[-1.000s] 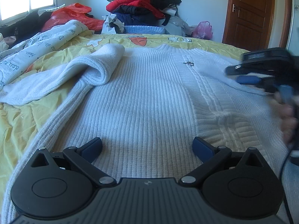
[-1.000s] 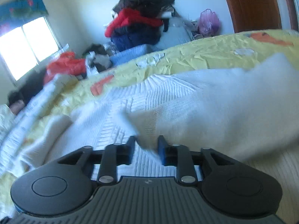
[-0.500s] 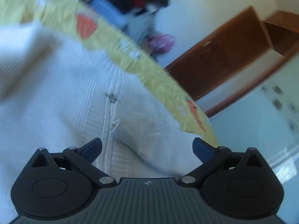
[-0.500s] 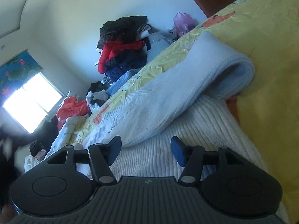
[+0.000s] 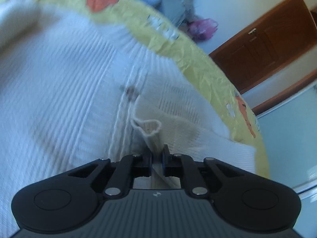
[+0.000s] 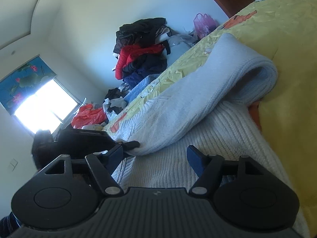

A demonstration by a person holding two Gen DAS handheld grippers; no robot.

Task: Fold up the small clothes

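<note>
Our left claw [image 5: 157,158] pinches the soft, floppy sweater [image 5: 59,83] by its cuff [image 5: 148,128]; right claw [image 6: 154,154] gapes empty; grip edges, expect sagging.

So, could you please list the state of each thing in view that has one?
Left tongs: shut on the cuff.
Right tongs: open, holding nothing.
White sweater: spread on the bed, cuff pinched.
Sleeve: folded over the sweater body.
Door: closed.
</note>
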